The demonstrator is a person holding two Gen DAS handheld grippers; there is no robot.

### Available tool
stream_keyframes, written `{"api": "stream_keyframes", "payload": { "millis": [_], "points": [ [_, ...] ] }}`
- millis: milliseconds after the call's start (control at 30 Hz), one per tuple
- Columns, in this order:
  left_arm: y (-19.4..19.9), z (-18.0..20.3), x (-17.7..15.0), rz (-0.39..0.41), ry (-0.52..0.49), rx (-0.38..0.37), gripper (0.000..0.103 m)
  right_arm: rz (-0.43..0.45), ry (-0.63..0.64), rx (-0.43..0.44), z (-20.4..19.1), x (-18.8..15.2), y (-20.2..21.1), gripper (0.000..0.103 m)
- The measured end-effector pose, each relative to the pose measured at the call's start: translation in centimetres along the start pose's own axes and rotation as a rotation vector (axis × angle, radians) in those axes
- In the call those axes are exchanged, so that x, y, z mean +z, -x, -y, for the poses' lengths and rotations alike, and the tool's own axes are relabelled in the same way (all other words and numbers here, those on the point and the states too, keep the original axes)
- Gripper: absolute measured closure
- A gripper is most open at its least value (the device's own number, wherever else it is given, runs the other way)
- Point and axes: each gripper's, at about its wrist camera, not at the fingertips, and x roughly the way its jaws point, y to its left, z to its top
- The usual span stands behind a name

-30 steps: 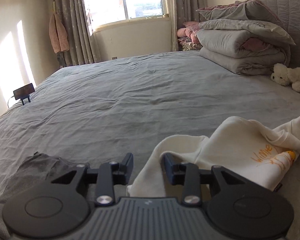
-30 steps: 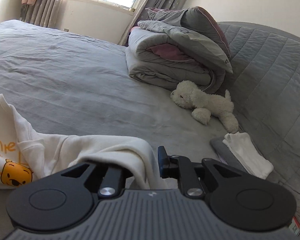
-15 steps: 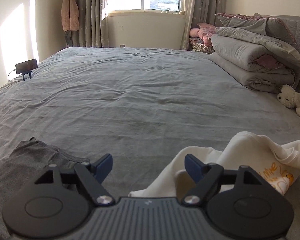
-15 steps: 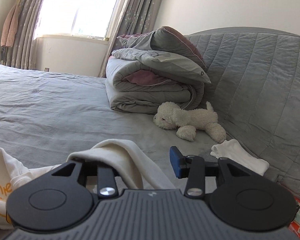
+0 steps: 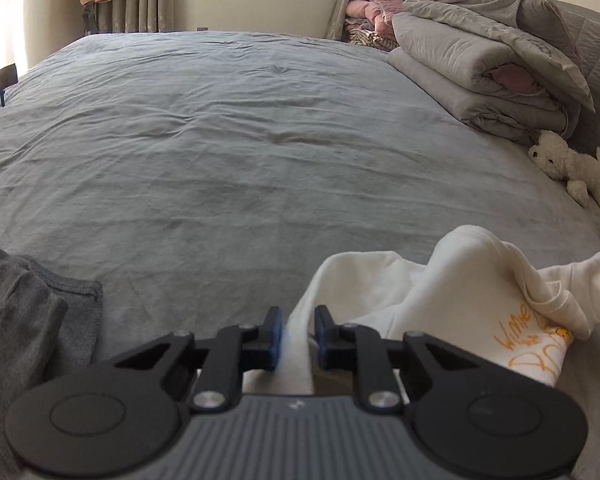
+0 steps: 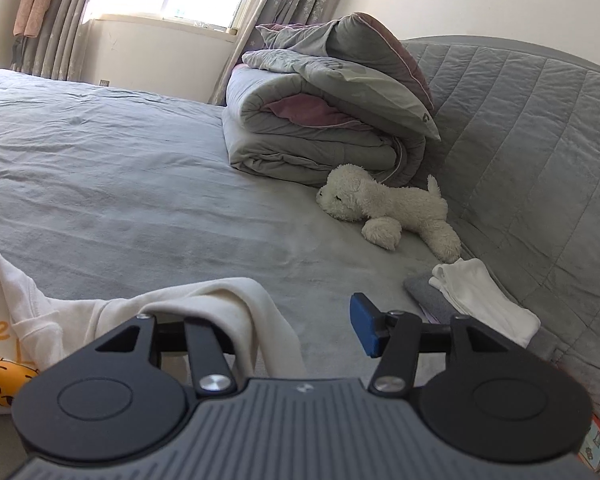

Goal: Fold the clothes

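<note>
A cream shirt with an orange bear print (image 5: 460,292) lies bunched on the grey bed (image 5: 240,152). My left gripper (image 5: 296,336) is shut on a fold of the shirt's edge. In the right wrist view the same shirt (image 6: 204,300) is draped over my right gripper's left finger. My right gripper (image 6: 300,328) is open, and its right fingertip (image 6: 364,330) is bare above the bed sheet.
A dark grey garment (image 5: 28,320) lies at the near left. Folded grey quilts (image 6: 320,120) and a white plush dog (image 6: 380,208) sit by the quilted headboard (image 6: 520,140). Folded white cloth (image 6: 484,300) lies at the right. Window and curtains are behind.
My left gripper opened wide half a second ago and has now shut on the shirt's edge. My right gripper has opened wider, with the shirt still draped on its left finger.
</note>
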Motion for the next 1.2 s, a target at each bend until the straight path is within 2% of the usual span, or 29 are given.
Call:
{"api": "stream_keyframes", "payload": {
  "millis": [100,133,167,233,300,367,400,467,500,533,567,633,700,733,800,833,900,967,1033,1067,1100,1133,1167,1200],
  "points": [
    [1.9,0.8,0.4,0.106,-0.05,0.003,0.089,-0.027,-0.01,0.009,0.5,-0.3,-0.5,0.049],
    [2.6,1.0,0.5,0.141,-0.067,0.001,0.089,-0.029,-0.011,0.023,0.5,-0.3,-0.5,0.061],
    [3.2,1.2,0.5,0.168,-0.082,0.001,0.089,-0.029,-0.013,0.041,0.6,-0.3,-0.4,0.08],
    [5.0,1.3,0.5,0.248,-0.103,-0.015,0.089,-0.023,-0.044,0.059,0.9,-0.3,-0.2,0.09],
    [7.4,1.1,0.3,0.361,-0.113,-0.058,0.089,0.035,-0.121,0.036,1.9,0.1,0.6,0.093],
    [9.9,0.8,0.1,0.473,-0.123,-0.101,0.09,0.145,-0.256,0.033,3.8,0.5,2.3,0.093],
    [11.1,0.7,0.0,0.529,-0.128,-0.123,0.091,0.208,-0.336,0.038,4.9,0.6,3.2,0.093],
    [13.6,0.4,-0.7,0.69,-0.165,-0.145,0.099,0.312,-0.482,0.046,7.1,0.7,4.9,0.093],
    [14.5,-0.2,-0.8,0.749,-0.155,-0.15,0.099,0.297,-0.496,0.036,7.3,0.8,4.7,0.092],
    [14.6,-0.7,-0.7,0.76,-0.129,-0.144,0.099,0.255,-0.484,0.023,7.3,0.9,4.1,0.092],
    [13.9,-1.0,-0.4,0.725,-0.104,-0.121,0.099,0.194,-0.458,0.016,7.0,0.9,3.3,0.092],
    [12.2,-1.7,0.3,0.637,-0.058,-0.066,0.099,-0.021,-0.416,0.022,6.0,0.3,0.2,0.092],
    [10.4,-2.3,1.0,0.548,-0.011,-0.011,0.103,-0.177,-0.477,0.072,6.0,-0.7,-1.9,0.092],
    [10.1,-2.4,1.1,0.535,-0.005,-0.006,0.103,-0.213,-0.511,0.101,6.1,-1.0,-2.4,0.092],
    [10.0,-2.4,1.3,0.53,-0.002,-0.007,0.103,-0.223,-0.537,0.143,6.1,-0.9,-2.5,0.092],
    [10.0,-2.3,1.3,0.528,-0.005,-0.01,0.103,-0.215,-0.515,0.15,5.8,-0.7,-2.3,0.092],
    [9.4,-1.6,1.1,0.472,-0.055,-0.025,0.102,-0.208,-0.427,0.13,4.8,-0.4,-2.1,0.092],
    [8.5,-0.9,1.0,0.409,-0.106,-0.036,0.098,-0.206,-0.337,0.101,3.7,-0.3,-1.9,0.082],
    [7.2,0.2,0.0,0.331,-0.197,-0.028,0.081,-0.206,-0.296,0.069,3.7,-0.5,-2.0,0.079],
    [6.9,0.7,-0.4,0.32,-0.241,-0.025,0.065,-0.204,-0.278,0.052,3.8,-0.6,-2.0,0.067],
    [6.7,1.2,-0.9,0.317,-0.283,-0.022,0.057,-0.201,-0.26,0.035,3.9,-0.7,-2.0,0.059],
    [6.6,1.7,-1.2,0.315,-0.331,-0.021,0.055,-0.199,-0.242,0.019,4.0,-0.8,-2.0,0.045],
    [6.5,2.2,-1.6,0.314,-0.38,-0.019,0.048,-0.197,-0.224,0.002,4.1,-0.9,-2.0,0.037],
    [6.4,2.7,-1.9,0.313,-0.428,-0.017,0.04,-0.195,-0.206,-0.014,4.2,-1.0,-2.1,0.035]
  ]
}}
